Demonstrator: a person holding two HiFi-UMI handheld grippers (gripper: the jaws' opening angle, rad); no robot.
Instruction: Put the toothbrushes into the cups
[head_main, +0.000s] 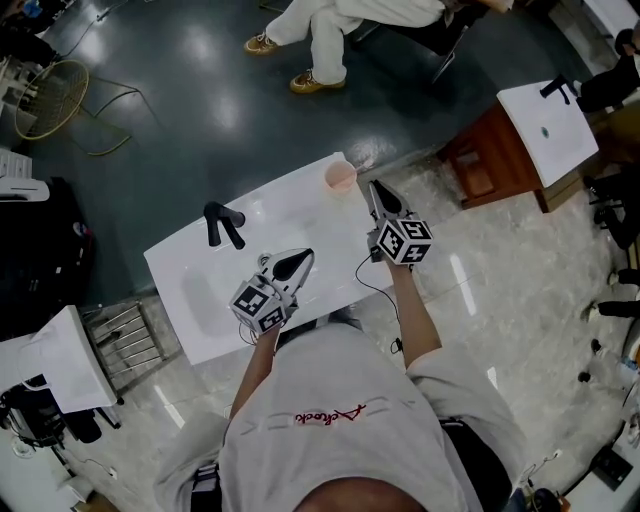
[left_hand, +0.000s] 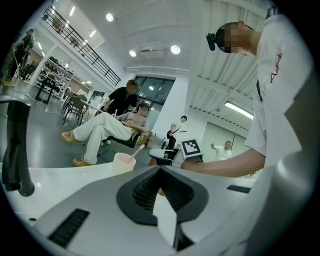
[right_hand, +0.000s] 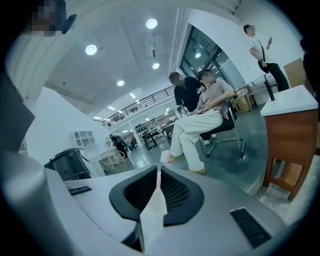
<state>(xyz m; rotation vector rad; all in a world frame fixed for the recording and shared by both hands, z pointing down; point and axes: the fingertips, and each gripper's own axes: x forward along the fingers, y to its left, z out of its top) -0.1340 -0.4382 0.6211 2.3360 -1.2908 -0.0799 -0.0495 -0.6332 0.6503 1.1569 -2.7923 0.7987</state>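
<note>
One cup; one toothbrush; two grippers, the left gripper and the right gripper; two white tabletops, near tabletop and far tabletop; two black faucets, near faucet and far faucet

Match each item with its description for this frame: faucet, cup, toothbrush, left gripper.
Items:
A. faucet
B. cup
C. toothbrush
D. left gripper

Descriptions:
1. jaws together, nothing between them
2. black
3. standing in the cup
4. pink, on the counter by its far edge

Pairs: A-2, B-4, C-3, D-1
</note>
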